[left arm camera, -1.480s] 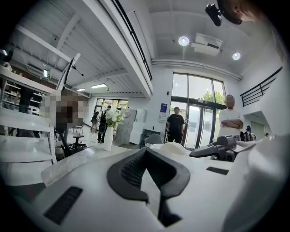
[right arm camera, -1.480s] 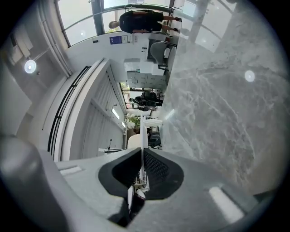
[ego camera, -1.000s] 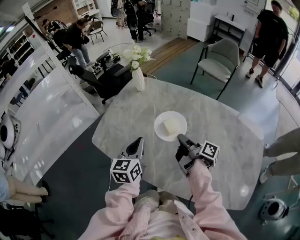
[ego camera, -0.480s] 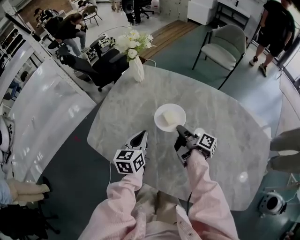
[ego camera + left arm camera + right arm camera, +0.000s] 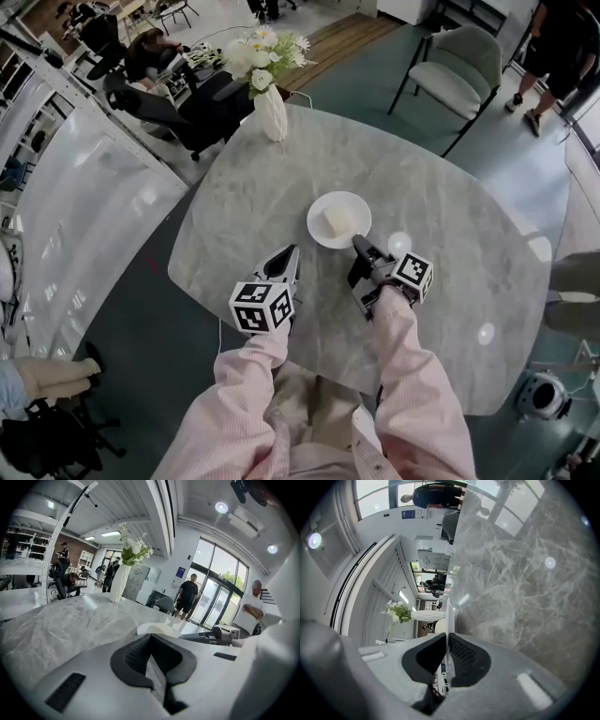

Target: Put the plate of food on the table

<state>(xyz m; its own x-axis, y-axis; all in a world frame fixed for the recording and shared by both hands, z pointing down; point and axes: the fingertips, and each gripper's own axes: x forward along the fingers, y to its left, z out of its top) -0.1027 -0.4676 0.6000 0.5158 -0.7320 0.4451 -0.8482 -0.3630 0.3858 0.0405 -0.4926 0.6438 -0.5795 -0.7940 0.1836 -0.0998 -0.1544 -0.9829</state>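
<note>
Gripped the plate (image 5: 338, 220) by its near rim with the right hand-held gripper (image 5: 359, 244), pads pressed onto the thin white edge, as seen in the right gripper view. Carried a pale block of food (image 5: 339, 222) at the plate's middle, just ahead of those jaws. Held the plate level, on or just above the marble tabletop (image 5: 450, 281); could not tell whether touching. Hovered the left hand-held gripper (image 5: 285, 261) to the left of the right one, apart from the plate, jaws closed together with nothing between them. Showed, in the left gripper view, the plate ahead and slightly right of its jaws, with the right hand-held gripper reaching in from the right. Noted a vase (image 5: 272, 112) of flowers well beyond both hand-held grippers, near the tabletop's far edge.
</note>
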